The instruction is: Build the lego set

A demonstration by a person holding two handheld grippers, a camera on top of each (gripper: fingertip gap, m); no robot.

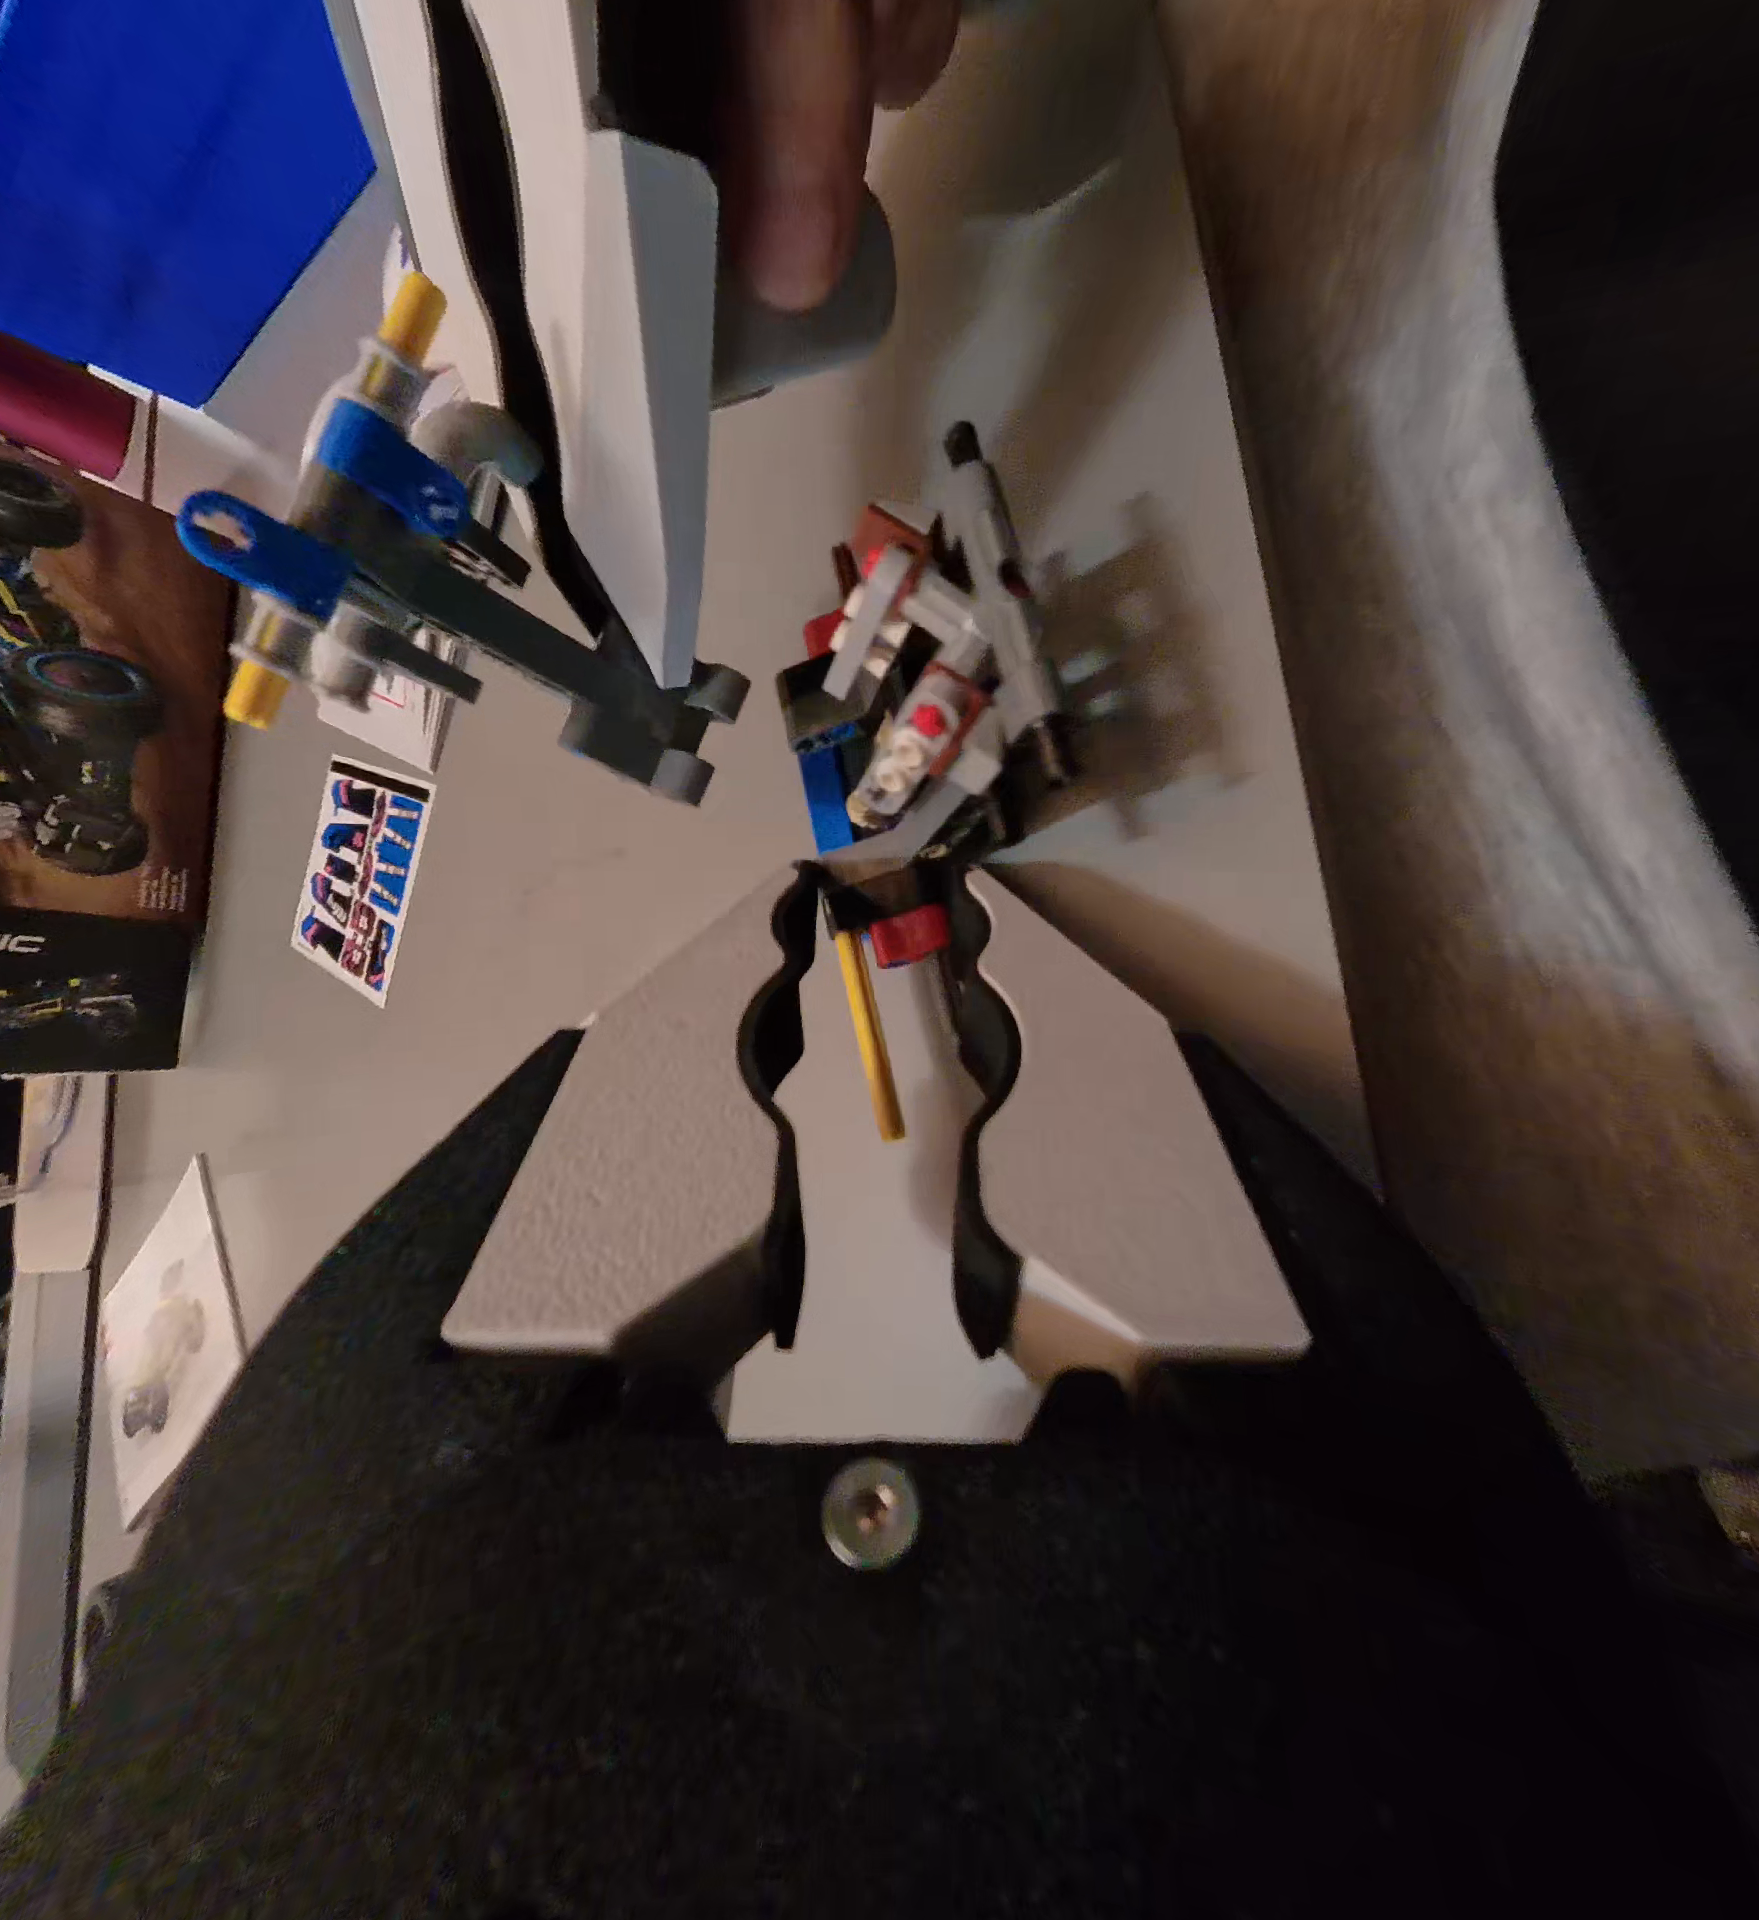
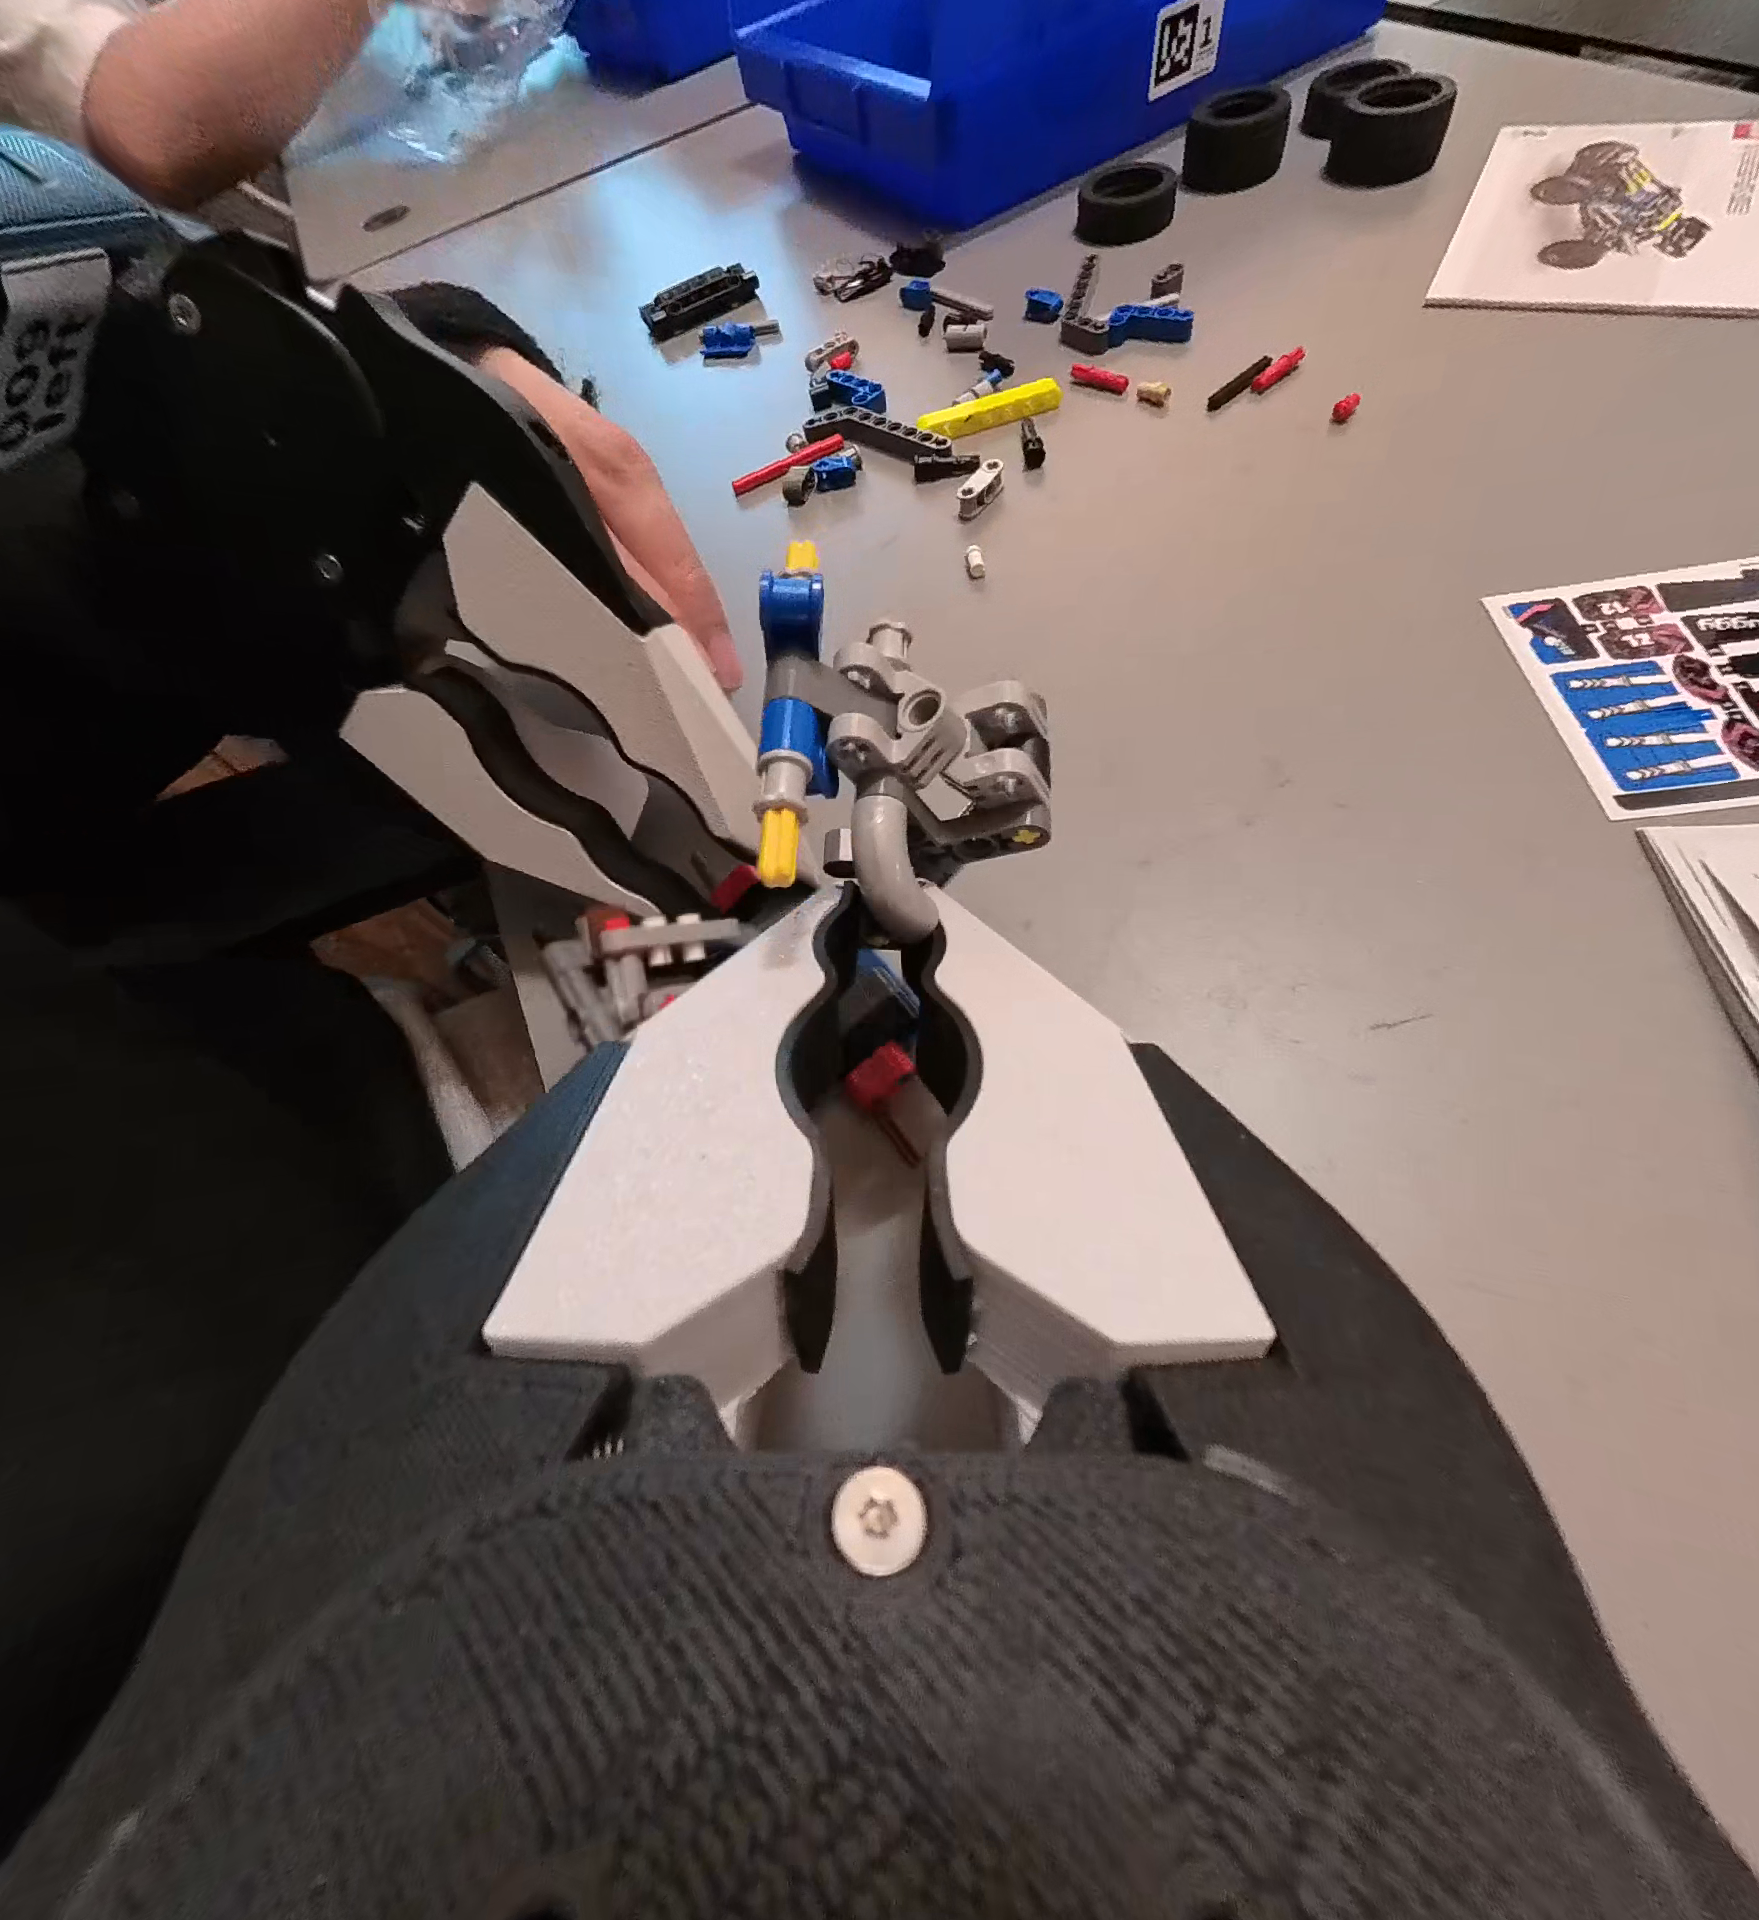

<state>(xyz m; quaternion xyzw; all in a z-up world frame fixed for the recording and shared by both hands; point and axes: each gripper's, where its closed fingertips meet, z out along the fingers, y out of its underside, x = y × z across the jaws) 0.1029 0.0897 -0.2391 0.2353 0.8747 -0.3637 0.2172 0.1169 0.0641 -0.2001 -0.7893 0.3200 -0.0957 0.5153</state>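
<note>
Right wrist view alone shows the grey table (image 2: 1270,935) with its blue bin (image 2: 958,94) at 12 o'clock, four black tyres (image 2: 1239,125), and loose lego pieces (image 2: 937,405). Right gripper (image 2: 880,925) jaws clench the grey-and-blue lego assembly (image 2: 916,748). Left wrist view alone shows the lego box (image 1: 54,727) at 9 o'clock; left gripper (image 1: 880,883) jaws grasp a second, red-and-grey lego assembly (image 1: 937,665).
</note>
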